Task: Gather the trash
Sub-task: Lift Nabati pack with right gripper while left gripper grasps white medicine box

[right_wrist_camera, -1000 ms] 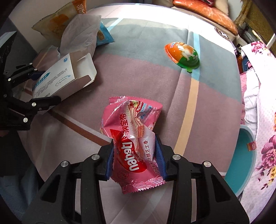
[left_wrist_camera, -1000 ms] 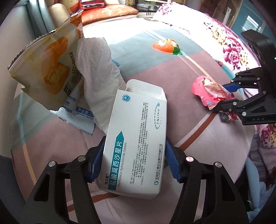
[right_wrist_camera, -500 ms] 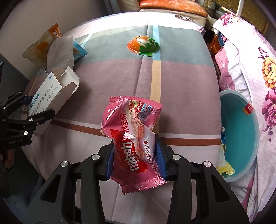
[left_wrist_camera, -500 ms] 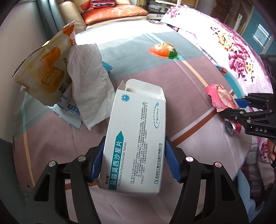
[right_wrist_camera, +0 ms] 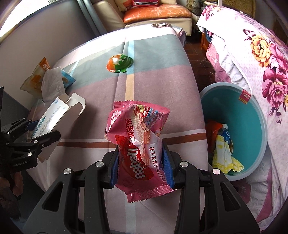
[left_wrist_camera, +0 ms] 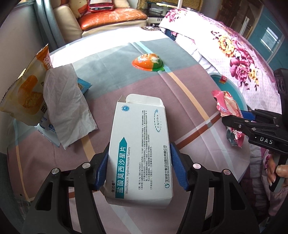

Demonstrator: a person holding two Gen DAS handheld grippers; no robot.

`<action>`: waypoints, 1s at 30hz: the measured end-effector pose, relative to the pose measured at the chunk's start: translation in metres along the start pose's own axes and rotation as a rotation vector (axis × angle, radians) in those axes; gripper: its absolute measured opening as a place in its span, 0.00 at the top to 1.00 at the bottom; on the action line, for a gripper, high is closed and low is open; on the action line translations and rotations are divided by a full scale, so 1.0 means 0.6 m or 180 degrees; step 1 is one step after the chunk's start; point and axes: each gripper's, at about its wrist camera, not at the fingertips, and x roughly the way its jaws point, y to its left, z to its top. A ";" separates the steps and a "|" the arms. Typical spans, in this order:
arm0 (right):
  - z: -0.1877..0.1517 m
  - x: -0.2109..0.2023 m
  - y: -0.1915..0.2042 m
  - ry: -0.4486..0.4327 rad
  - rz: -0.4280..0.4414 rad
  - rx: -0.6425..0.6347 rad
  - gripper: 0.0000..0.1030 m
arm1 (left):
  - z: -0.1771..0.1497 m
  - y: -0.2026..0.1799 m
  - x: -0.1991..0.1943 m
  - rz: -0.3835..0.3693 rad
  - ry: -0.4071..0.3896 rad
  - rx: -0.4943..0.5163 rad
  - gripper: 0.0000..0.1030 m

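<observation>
My left gripper [left_wrist_camera: 139,163] is shut on a white medicine box [left_wrist_camera: 142,144] with an open top flap, held above the striped table. The box also shows in the right wrist view [right_wrist_camera: 54,117]. My right gripper [right_wrist_camera: 141,165] is shut on a pink Nabati wafer wrapper [right_wrist_camera: 138,144], held above the table's near edge; the wrapper also shows in the left wrist view [left_wrist_camera: 227,108]. A teal bin [right_wrist_camera: 252,115] stands on the floor right of the table, with a bottle and yellow paper inside.
On the table lie an orange and green jelly cup [left_wrist_camera: 148,61], an orange snack bag [left_wrist_camera: 27,93], a crumpled white tissue [left_wrist_camera: 66,100] and a blue sachet [left_wrist_camera: 83,86]. A floral bed [right_wrist_camera: 261,54] is at right, a sofa [right_wrist_camera: 153,12] behind.
Both grippers have lifted and pulled back from the table with their items. The right wrist view has swung right, so the teal bin has come fully into sight.
</observation>
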 end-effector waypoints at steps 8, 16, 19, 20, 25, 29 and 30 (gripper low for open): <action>-0.009 0.000 -0.028 -0.0028 0.0058 0.0174 0.62 | 0.005 -0.023 0.033 0.0026 0.0158 0.0070 0.39; -0.007 0.004 -0.022 -0.0011 0.0115 0.0142 0.62 | 0.005 -0.031 0.066 0.0047 0.0316 0.0184 0.35; -0.005 0.004 -0.021 0.0000 0.0120 0.0130 0.62 | 0.008 -0.033 0.074 0.0051 0.0351 0.0203 0.32; -0.004 0.004 -0.020 0.0004 0.0121 0.0126 0.62 | 0.009 -0.035 0.076 0.0053 0.0360 0.0217 0.32; -0.002 0.000 -0.020 -0.0008 0.0102 0.0126 0.62 | 0.011 -0.046 0.081 0.0093 0.0303 0.0325 0.33; 0.000 -0.002 -0.022 -0.0017 0.0084 0.0140 0.62 | 0.014 -0.050 0.077 0.0080 0.0258 0.0320 0.39; 0.001 -0.003 -0.023 -0.0025 0.0077 0.0145 0.62 | 0.015 -0.050 0.076 0.0084 0.0242 0.0303 0.40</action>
